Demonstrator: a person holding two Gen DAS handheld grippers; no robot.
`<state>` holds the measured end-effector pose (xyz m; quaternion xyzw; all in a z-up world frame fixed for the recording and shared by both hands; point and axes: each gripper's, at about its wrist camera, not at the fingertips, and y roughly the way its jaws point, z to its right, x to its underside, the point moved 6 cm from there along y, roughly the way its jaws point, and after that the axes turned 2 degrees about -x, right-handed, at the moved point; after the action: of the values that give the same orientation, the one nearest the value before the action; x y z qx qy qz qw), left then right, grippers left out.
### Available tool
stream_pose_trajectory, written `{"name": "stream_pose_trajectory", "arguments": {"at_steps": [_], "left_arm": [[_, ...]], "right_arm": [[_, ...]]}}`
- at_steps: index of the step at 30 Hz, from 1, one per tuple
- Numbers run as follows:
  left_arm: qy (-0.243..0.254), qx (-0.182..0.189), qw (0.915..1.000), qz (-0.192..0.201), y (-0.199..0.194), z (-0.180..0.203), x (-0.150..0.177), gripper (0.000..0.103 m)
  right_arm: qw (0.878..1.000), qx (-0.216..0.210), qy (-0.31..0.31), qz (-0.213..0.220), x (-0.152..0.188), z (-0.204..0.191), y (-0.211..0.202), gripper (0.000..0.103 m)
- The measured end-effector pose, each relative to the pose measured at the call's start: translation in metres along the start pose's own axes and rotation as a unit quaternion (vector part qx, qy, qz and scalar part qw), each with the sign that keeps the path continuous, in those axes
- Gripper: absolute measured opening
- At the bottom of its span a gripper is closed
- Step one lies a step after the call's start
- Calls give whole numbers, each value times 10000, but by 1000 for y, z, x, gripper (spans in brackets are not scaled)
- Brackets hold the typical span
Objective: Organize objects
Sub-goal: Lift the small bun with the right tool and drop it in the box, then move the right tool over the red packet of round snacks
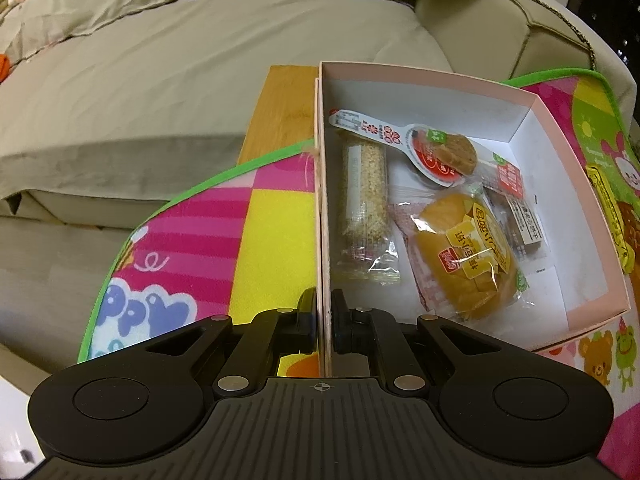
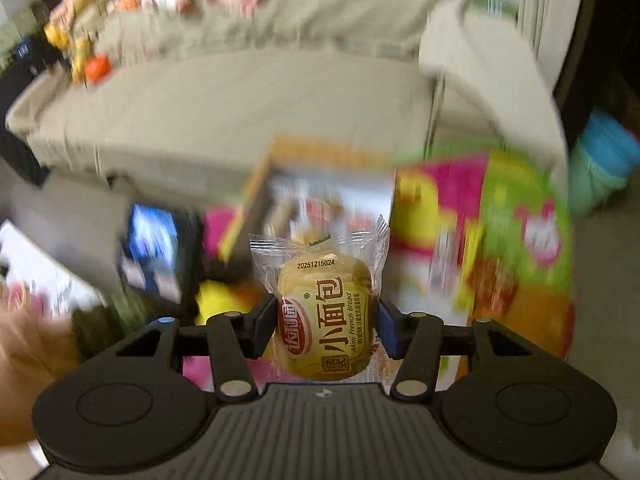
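Pinching the pink box (image 1: 576,184) wall, left gripper (image 1: 323,318) pressed together, right gripper (image 2: 326,330) clamping a wrapped mini bread (image 2: 325,320)

A wooden bench (image 1: 280,112) with a light brown top stands against a beige fabric sofa. A colourful cartoon-printed play mat with a green border (image 1: 260,208) lies directly on the bench and covers most of it; bare wood shows only at the far corner. A pale pink open cardboard box with a white interior (image 1: 560,152) rests on the mat. A yellow wrapped snack (image 1: 610,216) lies on the mat just beside the box's right wall.
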<state>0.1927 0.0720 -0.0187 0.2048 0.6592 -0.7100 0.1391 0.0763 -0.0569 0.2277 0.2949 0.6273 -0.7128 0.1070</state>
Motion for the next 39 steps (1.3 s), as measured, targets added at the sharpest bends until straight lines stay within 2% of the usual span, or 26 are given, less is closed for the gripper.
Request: {"name": "stream_pose_trajectory", "arguments": {"at_steps": [2, 5, 8, 11, 16, 18, 19, 23, 27, 30, 33, 39], "left_arm": [[-39, 23, 10000, -1, 0, 0, 0, 9], [-86, 63, 9999, 20, -2, -2, 1, 9], [-145, 128, 9998, 2, -3, -4, 0, 9], [-142, 119, 9998, -2, -4, -4, 0, 9], [-86, 44, 10000, -22, -5, -3, 0, 9], [-46, -3, 10000, -19, -5, -2, 1, 9], [-46, -30, 10000, -22, -5, -2, 0, 9], [33, -77, 10000, 3, -2, 0, 0, 9], [35, -169, 9998, -34, 1, 1, 0, 9], [96, -322, 9994, -90, 2, 5, -1, 9], [119, -514, 9986, -67, 3, 9, -2, 10], [125, -674, 9975, -141, 3, 13, -6, 11]], "right_arm": [[9995, 40, -179, 274, -25, -7, -9, 52], [9979, -2, -481, 431, -46, -19, -5, 52], [9963, 66, -749, 412, -53, -24, 16, 52], [9965, 149, -761, 322, -59, -17, 34, 52], [9955, 279, -765, 488, -78, -1, 69, 52], [9946, 271, -807, 594, -83, 4, 89, 55], [9947, 310, -808, 560, -83, 7, 101, 60], [9970, 180, -662, 357, -62, 20, 121, 62], [9983, 152, -565, 65, -17, 37, 112, 65], [9984, 176, -529, 14, 8, 61, 96, 65], [9986, 296, -430, 76, 17, 98, 86, 67], [9965, 774, -320, -53, 19, 176, 108, 67]]}}
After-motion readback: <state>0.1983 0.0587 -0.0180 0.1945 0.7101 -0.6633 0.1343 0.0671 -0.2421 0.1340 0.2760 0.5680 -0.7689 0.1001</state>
